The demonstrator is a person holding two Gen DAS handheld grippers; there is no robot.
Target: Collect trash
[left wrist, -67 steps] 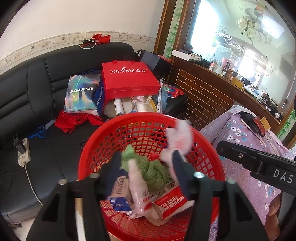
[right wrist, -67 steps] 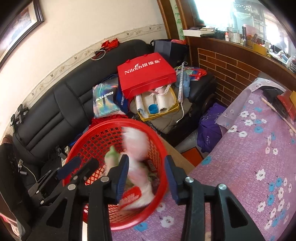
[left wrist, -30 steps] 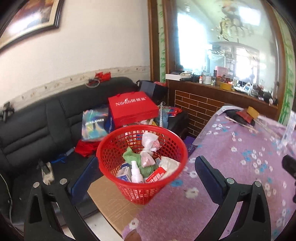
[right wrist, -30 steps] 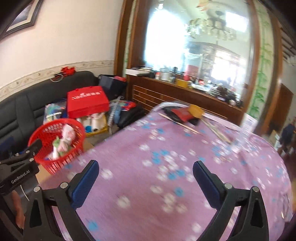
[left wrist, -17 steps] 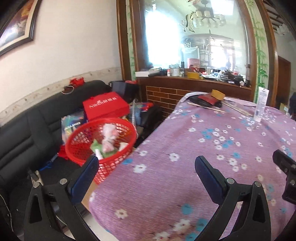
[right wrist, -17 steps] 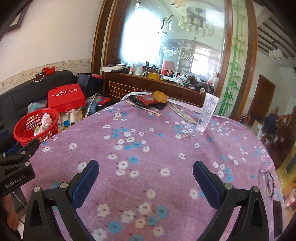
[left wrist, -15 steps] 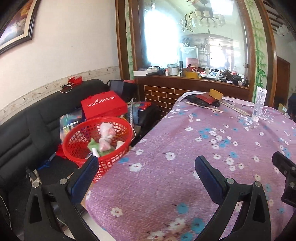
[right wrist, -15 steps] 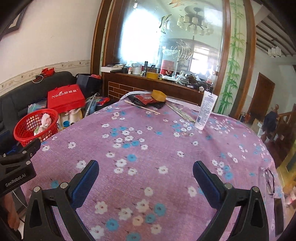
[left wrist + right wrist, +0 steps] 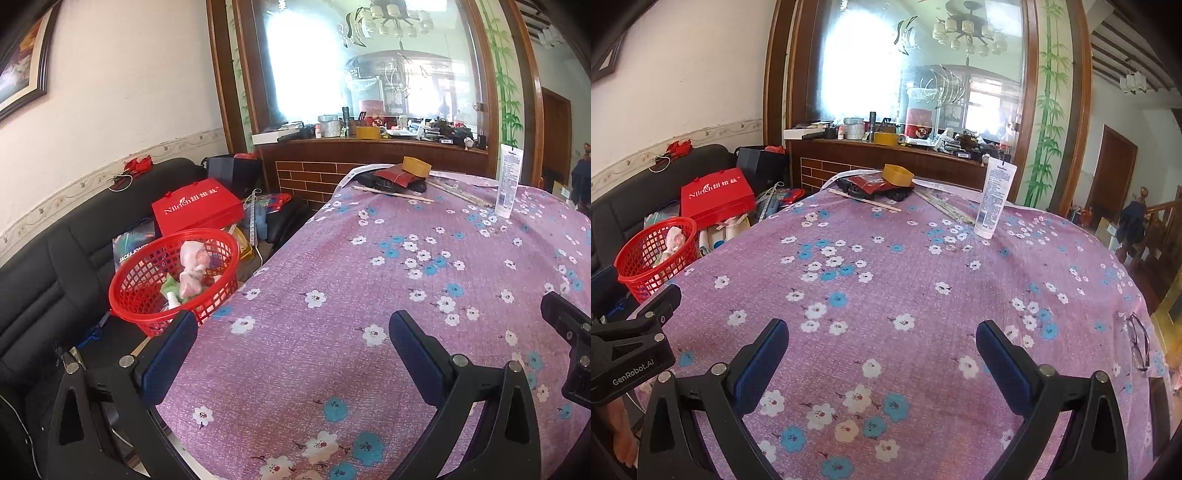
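Note:
A red mesh basket (image 9: 138, 291) with several pieces of trash in it, among them a pale pink wad (image 9: 192, 264), stands off the table's left edge; the right wrist view shows the basket (image 9: 639, 271) far left. My left gripper (image 9: 291, 334) is open and empty over the purple flowered tablecloth (image 9: 332, 280), to the right of the basket. My right gripper (image 9: 881, 343) is open and empty above the middle of the tablecloth (image 9: 923, 258). At the table's far end lie a red packet (image 9: 866, 183), a yellow tape roll (image 9: 897, 175), sticks and a white tube (image 9: 993, 195).
A black sofa (image 9: 55, 258) runs along the left wall, with a red gift bag (image 9: 195, 212) and other bags on it. A brick-faced counter (image 9: 886, 155) and a large glass pane stand behind the table. Eyeglasses (image 9: 1139, 341) lie at the table's right edge.
Both grippers have pulled back from the basket, opened wide and swung right over the table. The pink wad now lies in the basket.

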